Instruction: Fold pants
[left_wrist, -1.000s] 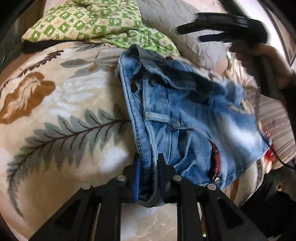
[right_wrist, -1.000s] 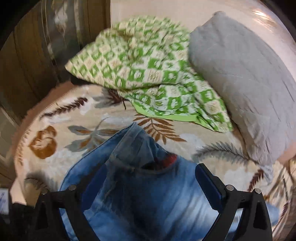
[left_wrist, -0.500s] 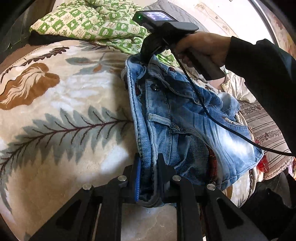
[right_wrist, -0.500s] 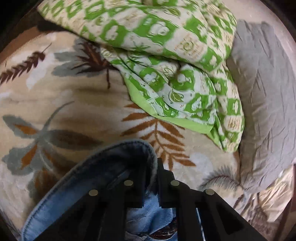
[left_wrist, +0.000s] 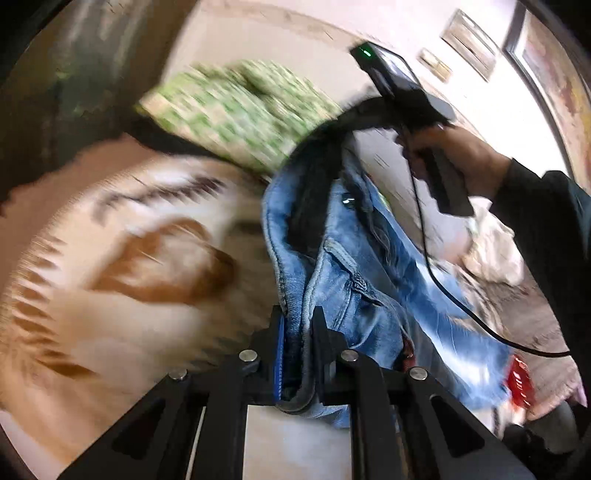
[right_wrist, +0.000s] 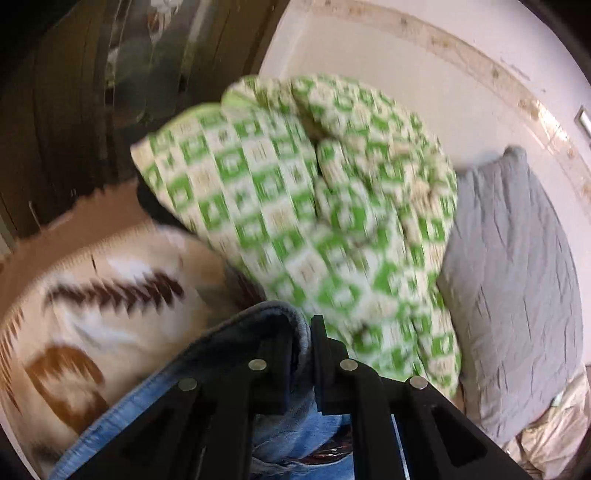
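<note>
The blue denim pants hang lifted above the bed, held by the waistband at both ends. My left gripper is shut on the near end of the waistband. My right gripper is shut on the far end of the waistband; in the left wrist view it shows as a black tool in a hand at the top of the pants. The legs hang down to the right and are partly blurred.
A beige blanket with a leaf pattern covers the bed. A green checked quilt and a grey pillow lie at the head. A dark wooden wall stands at the left. A black cable crosses the pants.
Both grippers have risen and lifted the pants off the blanket. The right gripper, open a second ago, closed on the waistband's far end. The view is motion blurred.
</note>
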